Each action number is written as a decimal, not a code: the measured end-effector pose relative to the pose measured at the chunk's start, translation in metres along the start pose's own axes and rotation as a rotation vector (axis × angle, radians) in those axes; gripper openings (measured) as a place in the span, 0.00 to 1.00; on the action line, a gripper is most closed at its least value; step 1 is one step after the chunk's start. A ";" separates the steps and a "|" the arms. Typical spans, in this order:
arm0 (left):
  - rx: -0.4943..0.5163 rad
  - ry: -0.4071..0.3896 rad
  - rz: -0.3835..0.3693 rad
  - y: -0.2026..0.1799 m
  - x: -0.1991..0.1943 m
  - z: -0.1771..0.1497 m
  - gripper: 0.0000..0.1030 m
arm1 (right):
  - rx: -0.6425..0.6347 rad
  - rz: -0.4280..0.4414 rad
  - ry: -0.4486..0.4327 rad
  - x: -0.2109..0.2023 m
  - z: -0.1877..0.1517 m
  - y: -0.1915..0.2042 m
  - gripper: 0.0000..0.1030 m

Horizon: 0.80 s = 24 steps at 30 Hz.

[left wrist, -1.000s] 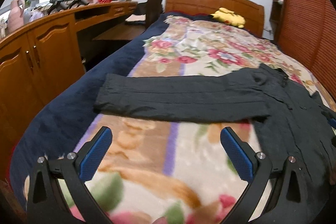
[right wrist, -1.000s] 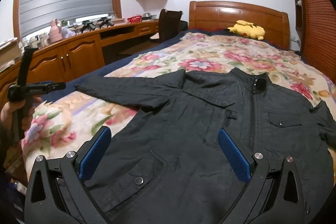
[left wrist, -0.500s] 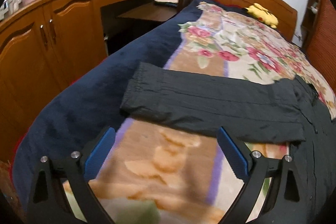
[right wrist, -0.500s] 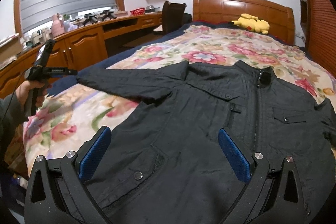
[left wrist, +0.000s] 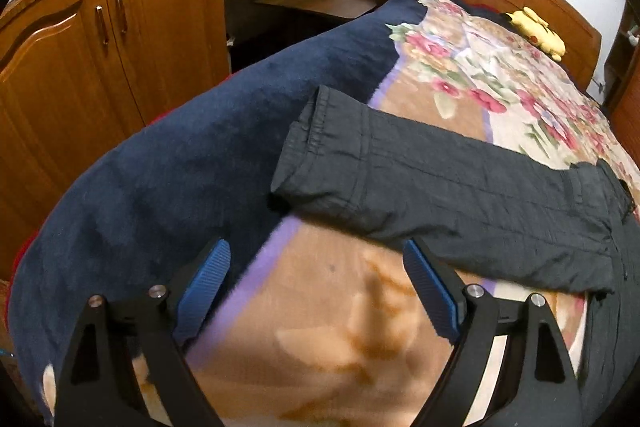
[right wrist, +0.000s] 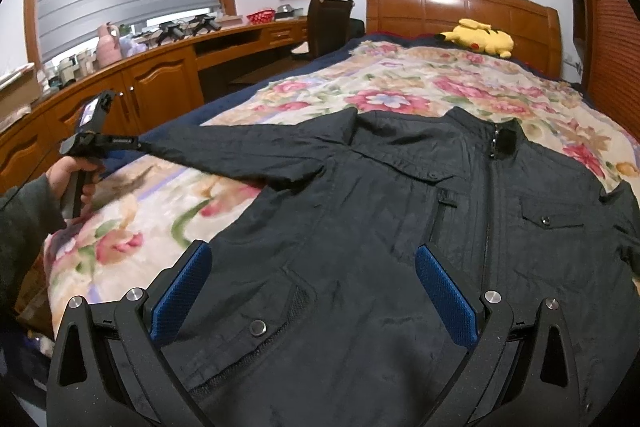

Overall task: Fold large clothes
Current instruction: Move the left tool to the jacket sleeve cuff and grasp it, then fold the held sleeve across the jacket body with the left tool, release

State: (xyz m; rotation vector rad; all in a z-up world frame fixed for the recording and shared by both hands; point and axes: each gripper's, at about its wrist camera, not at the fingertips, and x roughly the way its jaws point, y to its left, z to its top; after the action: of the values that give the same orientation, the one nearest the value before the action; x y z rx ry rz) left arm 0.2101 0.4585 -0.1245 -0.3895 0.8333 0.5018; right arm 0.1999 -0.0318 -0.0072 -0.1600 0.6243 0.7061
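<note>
- Left wrist view: the left gripper (left wrist: 316,291) has its blue pads spread over the flowered blanket (left wrist: 336,339); the jaws have just been closing a little, with nothing between them.
- Just beyond lies the cuff of the jacket's sleeve (left wrist: 320,155), flat, not touched.
- Right wrist view: the right gripper (right wrist: 316,291) is spread wide above the black jacket (right wrist: 360,227), which lies flat on the bed.
- Far behind, a yellow plush toy (right wrist: 478,37) rests by the headboard (right wrist: 460,1).
</note>
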 end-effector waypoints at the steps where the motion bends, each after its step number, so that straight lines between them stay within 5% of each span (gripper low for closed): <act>1: -0.006 -0.001 0.000 -0.001 0.003 0.002 0.86 | 0.000 0.000 0.001 0.000 0.000 0.000 1.00; 6: -0.018 0.001 -0.002 -0.006 0.016 0.010 0.84 | -0.004 -0.006 0.005 -0.003 -0.001 -0.004 1.00; 9: -0.021 0.018 -0.001 -0.009 0.026 0.014 0.75 | 0.000 -0.011 0.008 -0.004 -0.001 -0.008 1.00; 12: -0.036 0.049 0.006 -0.010 0.036 0.014 0.63 | -0.005 -0.026 0.012 -0.004 -0.001 -0.013 1.00; 17: -0.009 0.056 -0.033 -0.021 0.035 0.013 0.17 | 0.005 -0.040 0.003 -0.009 -0.001 -0.024 1.00; 20: 0.045 0.016 -0.027 -0.036 0.016 0.012 0.07 | 0.007 -0.048 -0.004 -0.015 0.000 -0.028 1.00; 24: 0.095 -0.051 -0.040 -0.058 -0.019 0.015 0.05 | 0.007 -0.067 -0.020 -0.023 0.002 -0.033 1.00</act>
State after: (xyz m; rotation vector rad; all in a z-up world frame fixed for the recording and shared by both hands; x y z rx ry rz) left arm 0.2408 0.4139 -0.0925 -0.3035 0.7952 0.4319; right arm 0.2086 -0.0691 0.0057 -0.1659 0.5998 0.6403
